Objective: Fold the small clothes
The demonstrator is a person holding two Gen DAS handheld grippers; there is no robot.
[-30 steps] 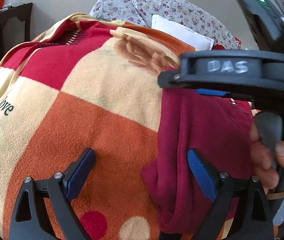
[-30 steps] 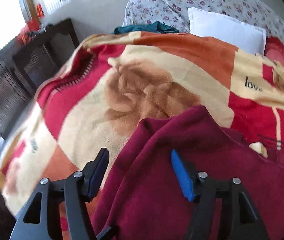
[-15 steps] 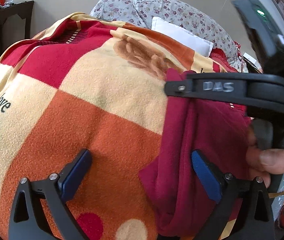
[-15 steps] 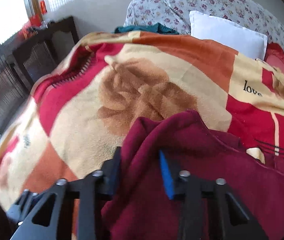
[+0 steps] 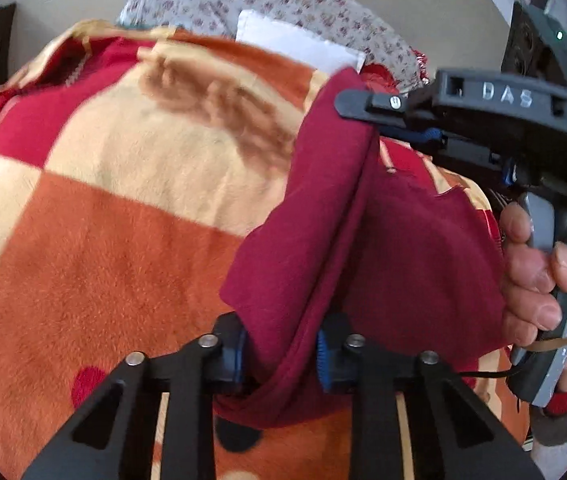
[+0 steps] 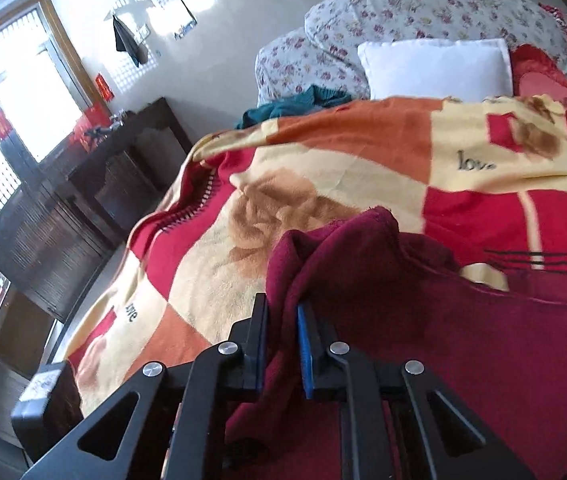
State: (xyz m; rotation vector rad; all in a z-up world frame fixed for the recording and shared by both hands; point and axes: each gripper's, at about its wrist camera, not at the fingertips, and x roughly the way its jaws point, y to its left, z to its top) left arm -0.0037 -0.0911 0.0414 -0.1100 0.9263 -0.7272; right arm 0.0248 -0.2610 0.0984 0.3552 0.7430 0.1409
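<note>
A dark red garment lies on the patterned blanket, its left edge lifted off it. My left gripper is shut on the near part of that edge. My right gripper is shut on the far part of the same edge, and it shows in the left wrist view at the upper right, held by a hand. The garment hangs taut between the two grips and spreads to the right over the blanket.
A white pillow and floral bedding lie at the head of the bed. A teal cloth lies at the blanket's far edge. A dark wooden cabinet stands left of the bed, by the window.
Both grippers have closed on the garment's left edge; a second ago both were open around it. The edge has lifted off the blanket and both grippers have risen.
</note>
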